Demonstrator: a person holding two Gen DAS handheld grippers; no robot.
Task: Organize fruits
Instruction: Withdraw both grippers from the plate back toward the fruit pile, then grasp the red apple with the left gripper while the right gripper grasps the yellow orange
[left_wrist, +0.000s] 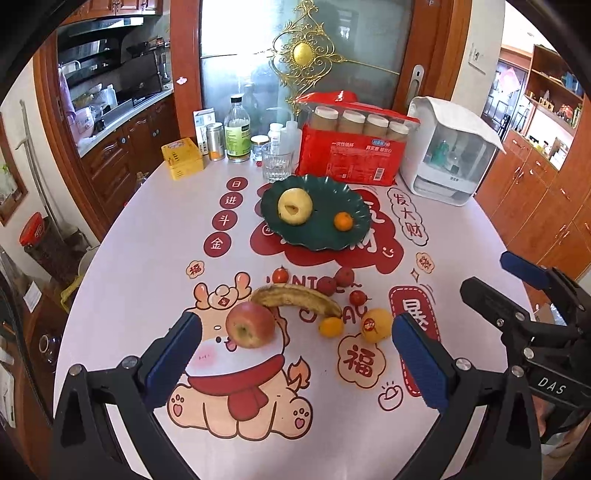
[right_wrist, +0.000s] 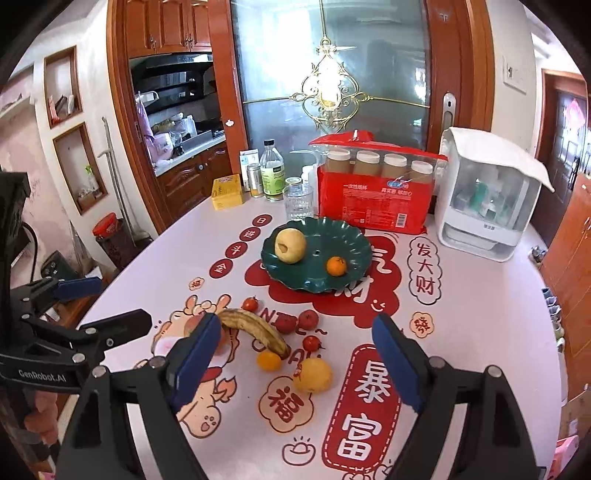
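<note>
Printed surface (left_wrist: 122, 295) carried one green plate (left_wrist: 314, 236) with two fruits, nine fruits loose; left gripper (left_wrist: 295, 358) and right gripper (right_wrist: 295, 362) fingers gaped wide, empty.

We look forward and steeply down along each claw from just above the near edge of the tabletop (left_wrist: 122, 258), toward the glass door (left_wrist: 258, 55) at the far side. Our left wrist view sits left, our right wrist view right; each catches the other claw at its edge. Both share the green plate (left_wrist: 332, 236) (right_wrist: 351, 266) and loose fruit.
</note>
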